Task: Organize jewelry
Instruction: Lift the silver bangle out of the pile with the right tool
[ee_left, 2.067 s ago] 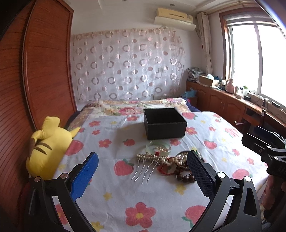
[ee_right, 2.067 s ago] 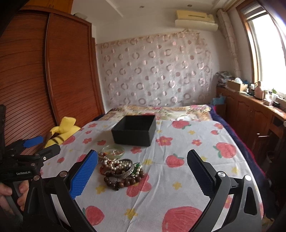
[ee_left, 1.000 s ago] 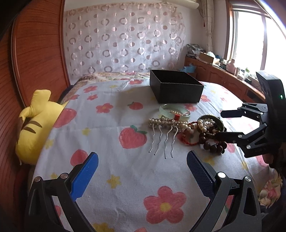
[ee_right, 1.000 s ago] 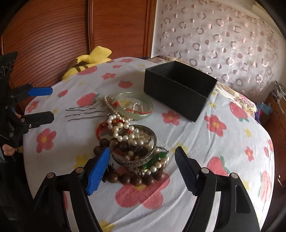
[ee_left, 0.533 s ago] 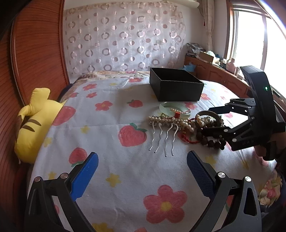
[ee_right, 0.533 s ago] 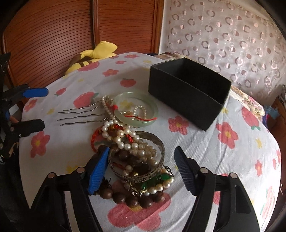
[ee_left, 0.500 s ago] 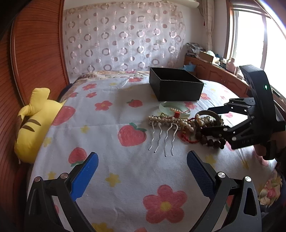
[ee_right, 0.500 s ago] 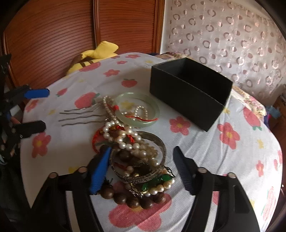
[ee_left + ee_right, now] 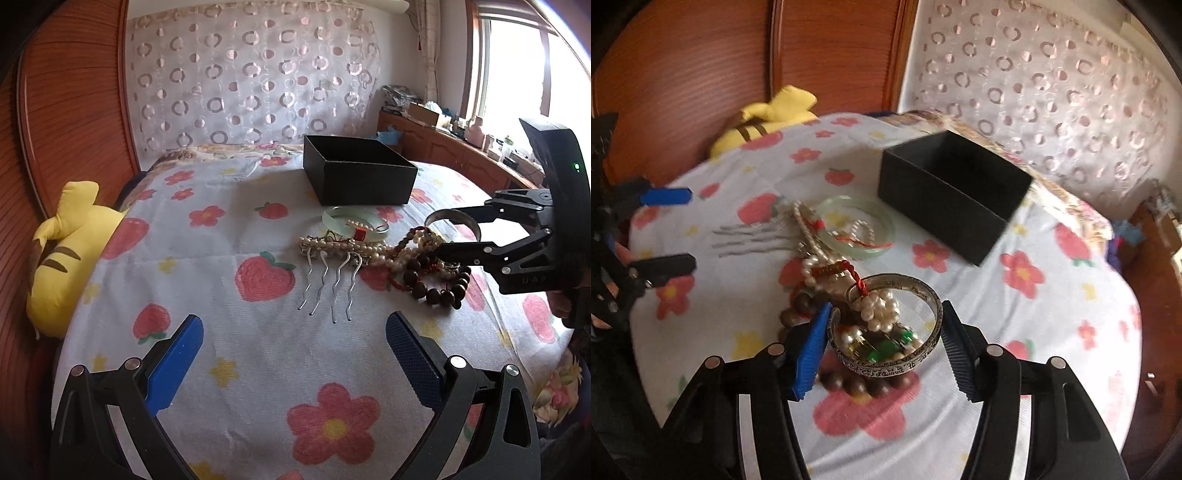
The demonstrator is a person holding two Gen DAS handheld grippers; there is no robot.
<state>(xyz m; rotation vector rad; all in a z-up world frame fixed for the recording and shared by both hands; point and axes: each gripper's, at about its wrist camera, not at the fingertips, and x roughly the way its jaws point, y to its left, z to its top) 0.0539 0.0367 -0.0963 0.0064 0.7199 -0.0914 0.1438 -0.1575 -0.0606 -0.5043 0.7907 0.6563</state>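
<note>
The silver bangle [image 9: 886, 325] is pinched between the two fingers of the right gripper [image 9: 884, 339], raised over the tangled beads [image 9: 849, 384] and pearls [image 9: 879, 308] on the bedspread [image 9: 1052, 332]. The left gripper [image 9: 293, 354] is held spread wide, nothing between its fingers.

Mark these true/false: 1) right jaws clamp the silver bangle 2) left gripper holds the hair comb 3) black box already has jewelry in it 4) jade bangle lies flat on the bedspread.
1. True: the right gripper has its jaws pressed on both sides of the silver bangle.
2. False: the left gripper is open and empty; the hair comb lies on the bedspread.
3. False: the black box shows no jewelry in what is visible.
4. True: the jade bangle lies flat.
</note>
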